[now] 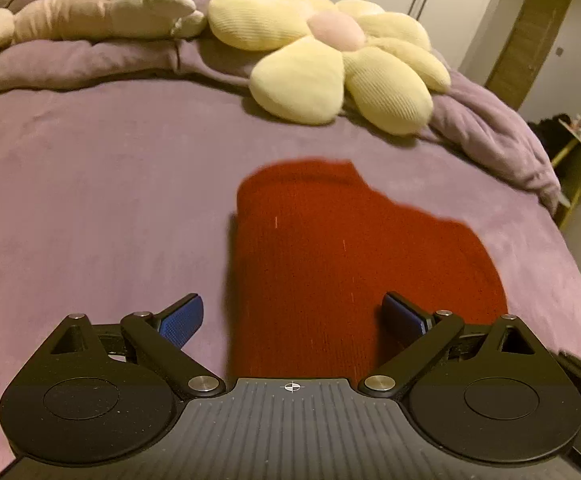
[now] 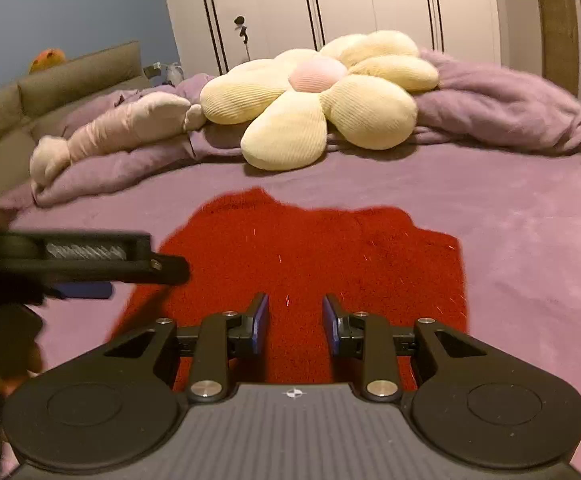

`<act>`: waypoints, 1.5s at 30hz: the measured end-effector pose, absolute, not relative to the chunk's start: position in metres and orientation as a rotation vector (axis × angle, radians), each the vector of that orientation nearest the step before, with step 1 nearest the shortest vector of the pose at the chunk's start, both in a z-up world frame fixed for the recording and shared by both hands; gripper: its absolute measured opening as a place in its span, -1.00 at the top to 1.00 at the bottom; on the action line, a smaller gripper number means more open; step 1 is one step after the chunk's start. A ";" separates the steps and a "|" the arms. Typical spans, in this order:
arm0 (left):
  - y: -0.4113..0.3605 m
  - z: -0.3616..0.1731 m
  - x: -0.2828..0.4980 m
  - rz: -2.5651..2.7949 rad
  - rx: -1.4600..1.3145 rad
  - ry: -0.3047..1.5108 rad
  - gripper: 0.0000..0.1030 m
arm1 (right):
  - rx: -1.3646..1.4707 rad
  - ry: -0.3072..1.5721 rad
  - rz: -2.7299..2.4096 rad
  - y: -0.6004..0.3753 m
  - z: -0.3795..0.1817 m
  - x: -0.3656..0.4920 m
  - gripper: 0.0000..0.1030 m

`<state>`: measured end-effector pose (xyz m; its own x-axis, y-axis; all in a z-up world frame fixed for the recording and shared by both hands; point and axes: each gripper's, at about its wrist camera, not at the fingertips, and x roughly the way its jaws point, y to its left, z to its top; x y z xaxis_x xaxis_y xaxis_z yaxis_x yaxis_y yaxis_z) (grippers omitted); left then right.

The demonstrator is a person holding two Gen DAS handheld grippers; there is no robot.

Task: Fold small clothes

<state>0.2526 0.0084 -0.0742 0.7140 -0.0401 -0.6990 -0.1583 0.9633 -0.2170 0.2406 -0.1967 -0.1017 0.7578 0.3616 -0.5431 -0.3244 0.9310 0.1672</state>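
A small red knitted garment (image 1: pixel 342 256) lies flat on the purple bed cover, and it also shows in the right wrist view (image 2: pixel 314 256). My left gripper (image 1: pixel 293 320) is wide open just above the garment's near left part, with nothing between its blue pads. My right gripper (image 2: pixel 295 322) is open with a narrower gap over the garment's near edge, and holds nothing. The left gripper also shows side-on at the left of the right wrist view (image 2: pixel 90 260), beside the garment's left edge.
A yellow flower-shaped cushion (image 1: pixel 330 60) and a long pale plush toy (image 1: pixel 90 12) lie at the far side on a bunched purple blanket (image 1: pixel 490 128). The purple bed cover (image 1: pixel 90 200) spreads all around the garment. White wardrobes (image 2: pixel 370 0) stand behind the bed.
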 end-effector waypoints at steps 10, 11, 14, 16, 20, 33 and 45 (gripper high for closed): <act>-0.013 -0.082 0.247 0.073 -0.135 0.795 -0.95 | -0.044 0.660 0.349 -0.185 -0.113 0.235 0.42; -0.013 -0.083 0.247 0.072 -0.134 0.796 -0.95 | -0.051 0.664 0.348 -0.184 -0.114 0.235 0.42; -0.013 -0.088 0.245 0.073 -0.132 0.793 -0.95 | -0.084 0.666 0.345 -0.181 -0.117 0.236 0.42; -0.015 -0.089 0.245 0.073 -0.124 0.788 -0.96 | -0.089 0.669 0.341 -0.180 -0.120 0.237 0.42; -0.013 -0.092 0.244 0.073 -0.131 0.787 -1.00 | -0.092 0.686 0.336 -0.179 -0.119 0.241 0.41; -0.008 -0.084 0.206 0.051 -0.145 0.810 -1.00 | -0.087 0.707 0.317 -0.177 -0.108 0.200 0.36; -0.015 -0.080 0.178 0.043 -0.087 0.823 -1.00 | -0.184 0.716 0.300 -0.169 -0.108 0.189 0.30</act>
